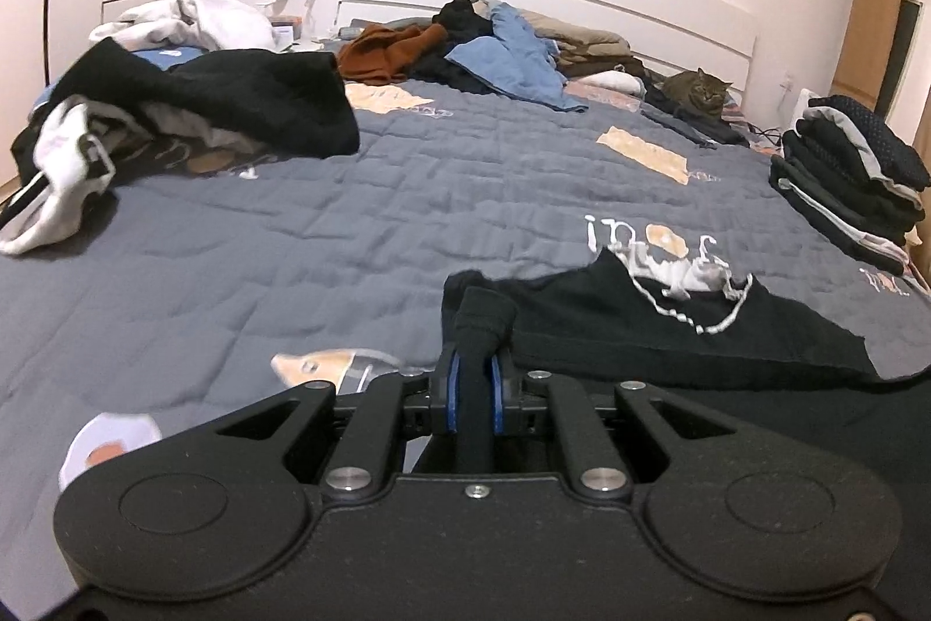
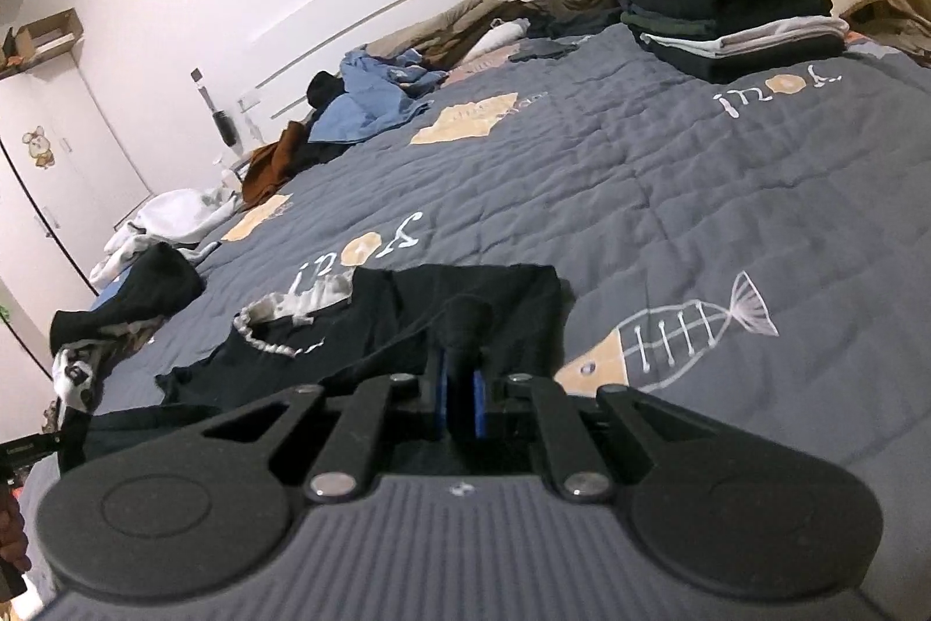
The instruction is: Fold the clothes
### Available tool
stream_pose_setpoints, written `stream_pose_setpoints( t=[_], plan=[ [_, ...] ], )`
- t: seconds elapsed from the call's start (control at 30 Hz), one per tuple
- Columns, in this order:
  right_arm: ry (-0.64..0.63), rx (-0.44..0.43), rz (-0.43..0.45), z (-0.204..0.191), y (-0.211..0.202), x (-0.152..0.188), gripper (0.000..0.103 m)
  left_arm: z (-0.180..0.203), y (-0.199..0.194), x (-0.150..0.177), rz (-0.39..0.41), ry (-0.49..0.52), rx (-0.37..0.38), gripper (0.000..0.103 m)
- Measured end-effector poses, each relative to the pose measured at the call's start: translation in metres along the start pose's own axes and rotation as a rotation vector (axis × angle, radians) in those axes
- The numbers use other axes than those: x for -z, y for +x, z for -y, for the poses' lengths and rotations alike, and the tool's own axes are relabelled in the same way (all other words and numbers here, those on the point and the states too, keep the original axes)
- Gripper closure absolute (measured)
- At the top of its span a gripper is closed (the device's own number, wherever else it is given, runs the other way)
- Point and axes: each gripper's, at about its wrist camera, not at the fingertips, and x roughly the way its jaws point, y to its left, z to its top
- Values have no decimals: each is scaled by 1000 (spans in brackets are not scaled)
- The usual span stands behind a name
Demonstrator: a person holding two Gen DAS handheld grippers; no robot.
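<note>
A black garment (image 1: 669,324) with a white lace-trimmed neckline lies on the grey quilt at the near edge of the bed. My left gripper (image 1: 474,365) is shut on a bunched fold of its left side, black cloth squeezed between the blue pads. In the right wrist view the same black garment (image 2: 378,324) spreads to the left. My right gripper (image 2: 462,376) is shut on a rolled fold at its right side. Both grippers hold the cloth just above the quilt.
A stack of folded clothes (image 1: 855,178) stands at the right edge of the bed. Heaps of unfolded clothes lie at the left (image 1: 192,109) and along the headboard (image 1: 500,50). A tabby cat (image 1: 698,91) sits by the pillows. A wardrobe (image 2: 52,167) stands at the left wall.
</note>
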Motion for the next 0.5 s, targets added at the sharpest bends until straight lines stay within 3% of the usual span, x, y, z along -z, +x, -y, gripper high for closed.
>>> stream_pose_setpoints(
  t=[0.4,0.5],
  plan=[
    [-25,25,-17,5,60,-29,95,5,58,-27,2,11,1,92],
    [-25,54,-37,9,73,-25,95,5,73,-21,-42,14,-5,92]
  ],
)
